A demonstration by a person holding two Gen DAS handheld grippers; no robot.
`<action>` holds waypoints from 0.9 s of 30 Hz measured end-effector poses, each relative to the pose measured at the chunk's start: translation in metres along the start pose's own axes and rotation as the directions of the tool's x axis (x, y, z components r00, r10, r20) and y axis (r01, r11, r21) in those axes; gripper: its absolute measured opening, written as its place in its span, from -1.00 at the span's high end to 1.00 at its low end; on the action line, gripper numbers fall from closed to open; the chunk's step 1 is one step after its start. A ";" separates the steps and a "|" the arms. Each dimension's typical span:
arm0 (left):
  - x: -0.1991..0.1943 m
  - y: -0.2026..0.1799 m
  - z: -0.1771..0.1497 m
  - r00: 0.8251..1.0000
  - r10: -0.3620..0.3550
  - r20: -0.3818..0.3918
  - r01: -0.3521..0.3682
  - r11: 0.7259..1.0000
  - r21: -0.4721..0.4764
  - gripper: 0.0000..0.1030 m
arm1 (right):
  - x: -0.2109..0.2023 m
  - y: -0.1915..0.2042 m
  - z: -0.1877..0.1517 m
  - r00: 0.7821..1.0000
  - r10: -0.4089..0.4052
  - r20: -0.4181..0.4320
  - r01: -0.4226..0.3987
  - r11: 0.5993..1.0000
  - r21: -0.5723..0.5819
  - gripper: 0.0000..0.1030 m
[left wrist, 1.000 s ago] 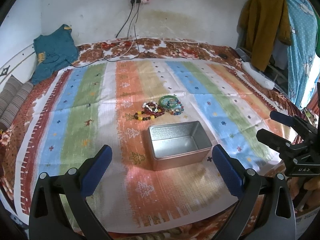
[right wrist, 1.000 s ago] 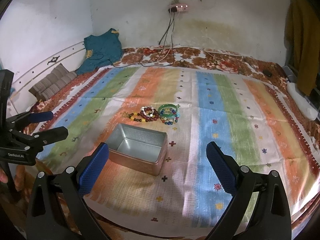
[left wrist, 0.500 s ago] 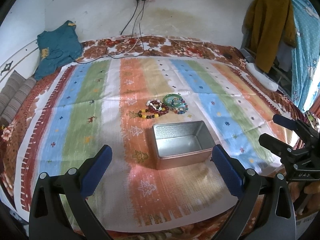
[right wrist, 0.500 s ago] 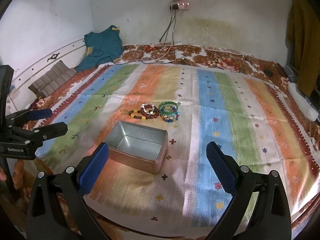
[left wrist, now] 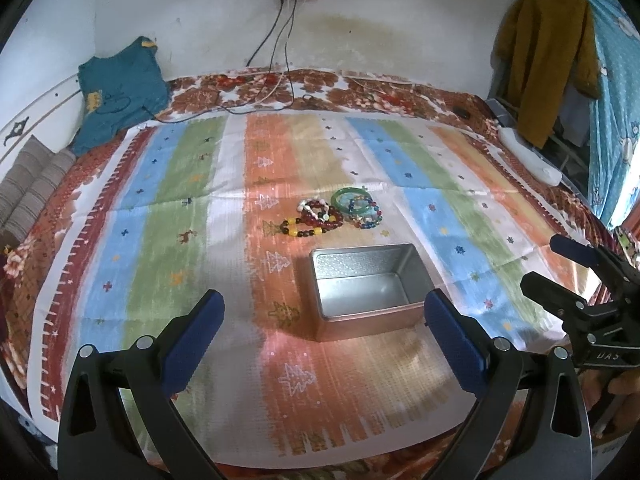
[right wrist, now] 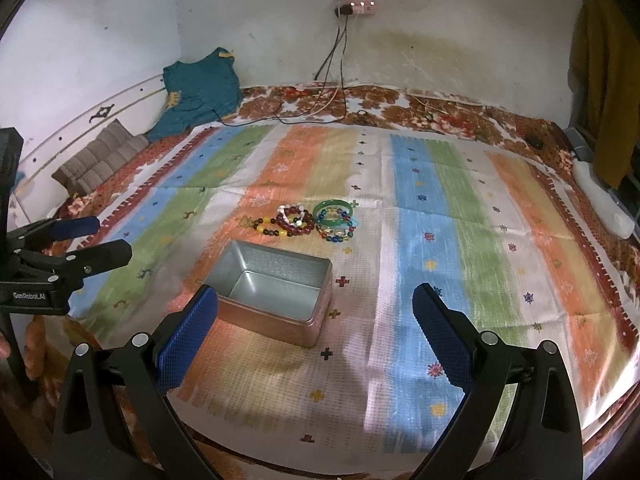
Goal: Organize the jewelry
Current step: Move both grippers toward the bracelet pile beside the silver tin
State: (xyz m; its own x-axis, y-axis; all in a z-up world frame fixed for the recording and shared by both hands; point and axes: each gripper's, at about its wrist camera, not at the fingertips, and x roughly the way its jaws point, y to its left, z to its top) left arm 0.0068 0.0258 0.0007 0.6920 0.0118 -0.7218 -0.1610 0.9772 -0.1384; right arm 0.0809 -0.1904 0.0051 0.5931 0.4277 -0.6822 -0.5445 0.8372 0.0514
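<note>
An open, empty metal tin [left wrist: 366, 286] sits on the striped cloth; it also shows in the right wrist view [right wrist: 276, 286]. Just beyond it lies a cluster of jewelry: a green bangle [left wrist: 349, 199] [right wrist: 333, 211], a dark red bead bracelet [left wrist: 322, 216] [right wrist: 296, 219], a black and yellow bead bracelet [left wrist: 300, 230] [right wrist: 269, 227] and a multicoloured bead bracelet [left wrist: 366, 216] [right wrist: 338, 232]. My left gripper [left wrist: 320, 338] is open and empty, in front of the tin. My right gripper [right wrist: 316, 332] is open and empty, in front of the tin and to its right.
The striped cloth [left wrist: 160, 240] covers a floral bed. A teal garment [left wrist: 120, 92] and grey pillows [left wrist: 28, 184] lie at the far left. Cables [left wrist: 276, 52] hang from a wall socket. Clothes [left wrist: 548, 52] hang at the right, with a white power strip [left wrist: 528, 156] below.
Both grippers have moved forward a little toward the tin and jewelry, which now appear slightly closer and lower. Both stay open. Nothing on the cloth has moved.
</note>
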 end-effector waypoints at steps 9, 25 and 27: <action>0.007 0.005 0.003 1.000 0.014 -0.020 -0.014 1.000 -0.007 -0.89 | 0.007 -0.003 0.002 0.999 0.022 -0.023 -0.021 1.000 0.021 -0.91; 0.037 0.012 0.033 0.995 0.077 -0.056 -0.077 0.997 0.005 -0.89 | 0.034 -0.010 0.024 0.997 -0.027 -0.071 0.028 0.999 0.019 -0.91; 0.041 0.014 0.038 0.995 0.081 -0.065 -0.081 0.997 -0.002 -0.89 | 0.039 -0.011 0.027 0.996 -0.040 -0.077 0.042 0.999 0.015 -0.91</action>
State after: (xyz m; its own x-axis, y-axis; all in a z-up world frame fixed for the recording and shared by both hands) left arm 0.0599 0.0477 -0.0055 0.6297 0.0770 -0.7730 -0.2180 0.9726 -0.0808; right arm 0.1255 -0.1737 -0.0024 0.5674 0.3661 -0.7376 -0.5105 0.8592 0.0338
